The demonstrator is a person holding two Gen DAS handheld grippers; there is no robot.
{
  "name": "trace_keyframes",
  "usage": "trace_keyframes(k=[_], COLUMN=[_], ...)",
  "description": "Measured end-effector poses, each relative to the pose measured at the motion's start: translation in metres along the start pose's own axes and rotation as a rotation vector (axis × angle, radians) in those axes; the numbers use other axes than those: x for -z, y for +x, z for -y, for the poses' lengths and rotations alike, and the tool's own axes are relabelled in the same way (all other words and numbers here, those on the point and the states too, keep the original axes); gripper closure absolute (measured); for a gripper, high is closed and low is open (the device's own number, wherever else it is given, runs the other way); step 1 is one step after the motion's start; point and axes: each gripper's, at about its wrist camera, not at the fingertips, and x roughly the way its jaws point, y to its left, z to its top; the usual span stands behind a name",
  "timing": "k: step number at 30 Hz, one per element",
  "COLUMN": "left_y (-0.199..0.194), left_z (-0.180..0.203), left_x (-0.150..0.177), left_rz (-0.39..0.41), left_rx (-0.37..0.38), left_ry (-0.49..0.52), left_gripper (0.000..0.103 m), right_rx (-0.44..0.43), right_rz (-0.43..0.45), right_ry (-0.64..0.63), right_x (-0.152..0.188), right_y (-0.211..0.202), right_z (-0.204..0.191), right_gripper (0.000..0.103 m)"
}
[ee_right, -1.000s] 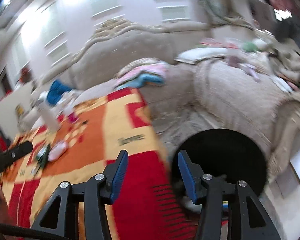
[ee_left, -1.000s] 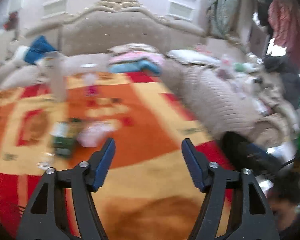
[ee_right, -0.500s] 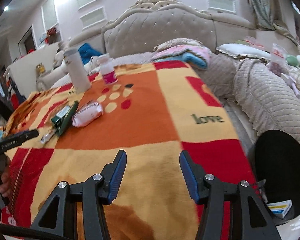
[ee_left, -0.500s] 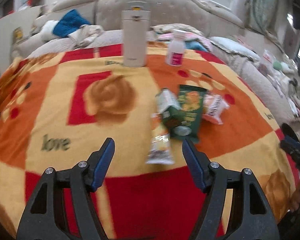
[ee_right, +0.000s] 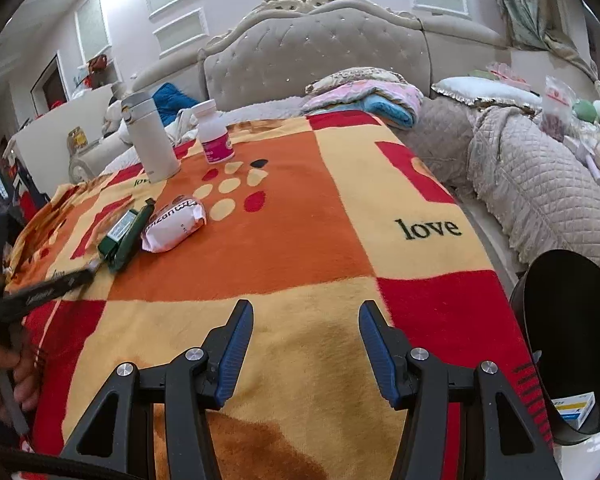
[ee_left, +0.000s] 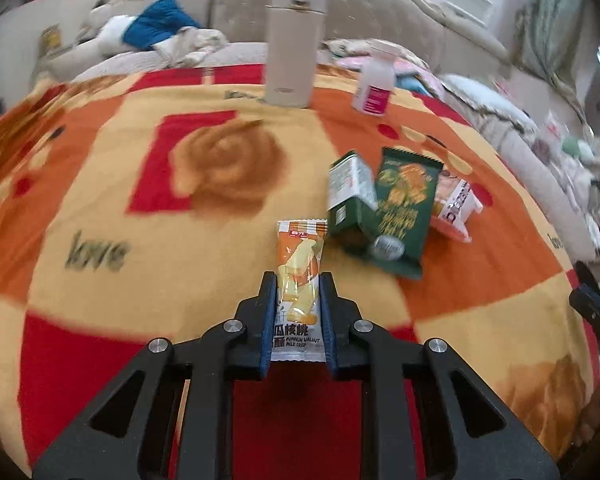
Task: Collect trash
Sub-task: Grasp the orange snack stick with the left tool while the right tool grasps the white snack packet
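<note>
My left gripper (ee_left: pixel 298 284) is shut on an orange-and-white snack packet (ee_left: pixel 300 276) lying on the patterned blanket (ee_left: pixel 140 220). Just right of it lie a green carton (ee_left: pixel 350 200), a dark green snack bag (ee_left: pixel 404 212) and a pink-and-white wrapper (ee_left: pixel 454 208). In the right wrist view the carton (ee_right: pixel 120 232), green bag (ee_right: pixel 134 232) and pink-and-white wrapper (ee_right: pixel 176 228) lie far left. My right gripper (ee_right: pixel 306 332) is open and empty over the blanket's near edge. A black trash bin (ee_right: pixel 568 344) stands at the right, with a small box inside.
A beige tumbler (ee_left: pixel 294 44) and a white bottle with a pink label (ee_left: pixel 374 84) stand at the blanket's far side. Folded blankets (ee_right: pixel 364 92) and the tufted headboard (ee_right: pixel 316 56) lie behind. A quilted cover (ee_right: pixel 540 184) with clutter is at the right.
My left gripper moved forward and closed on the orange snack packet. My right gripper swung from the bin to over the blanket and stays open.
</note>
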Motion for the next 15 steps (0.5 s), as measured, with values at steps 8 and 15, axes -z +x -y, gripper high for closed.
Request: trace_keyframes(k=[8,15], left_y=[-0.010,-0.009], left_z=[-0.012,-0.018], left_x=[0.018,0.020], left_rz=[0.005,0.002], left_rx=[-0.106,-0.087], left_ry=[-0.077,-0.106], left_gripper=[0.085,0.085], right_rx=[-0.219,-0.311], right_rz=[0.027,-0.078], right_ry=[0.081,0.168], right_x=[-0.016,-0.048], right_y=[0.007,0.067], right_z=[-0.015,-0.063], right_gripper=[0.050,0.050])
